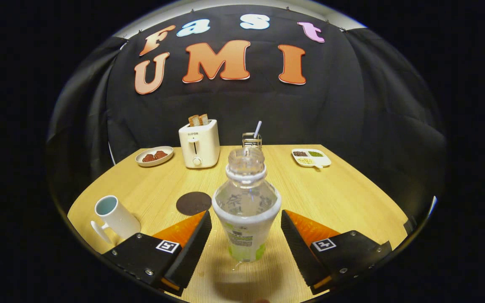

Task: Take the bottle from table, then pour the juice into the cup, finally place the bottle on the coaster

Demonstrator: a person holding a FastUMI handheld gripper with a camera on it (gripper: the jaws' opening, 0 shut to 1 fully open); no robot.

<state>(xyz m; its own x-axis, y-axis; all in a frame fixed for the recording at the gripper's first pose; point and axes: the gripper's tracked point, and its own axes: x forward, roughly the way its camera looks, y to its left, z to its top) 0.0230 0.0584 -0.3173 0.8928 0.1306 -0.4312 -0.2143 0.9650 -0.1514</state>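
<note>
My gripper [246, 227] sits low centre of the frame, fingers spread wide w/ the bottle [246, 206] standing upright btwn them. Neither finger touches it; there's a gap on both sides, the left finger a bit closer. Bottle is clear plastic, cap off, w/ a pale label round its lower half, base resting on the wooden table [343, 198].

Coaster [193, 203], dark & round, lies flat on the table just left of the bottle, right beyond my left fingertip, centre-left of frame. White cup [116, 219] w/ handle is at lower left, beside the outer edge of my left finger, near the table's edge; it looks tilted in the fisheye, and I can't tell what's inside.

Further back, upper-centre: white toaster [199, 144] w/ two bread slices [198, 120] sticking out the top. Left of it a small oval dish [155, 156] w/ brownish-red pieces. Directly behind the bottle's neck, a small wire holder [251, 140] w/ a thin utensil handle poking up. To the right at the back, a white divided tray [311, 158] w/ dark, green & pale bits in separate compartments.
</note>
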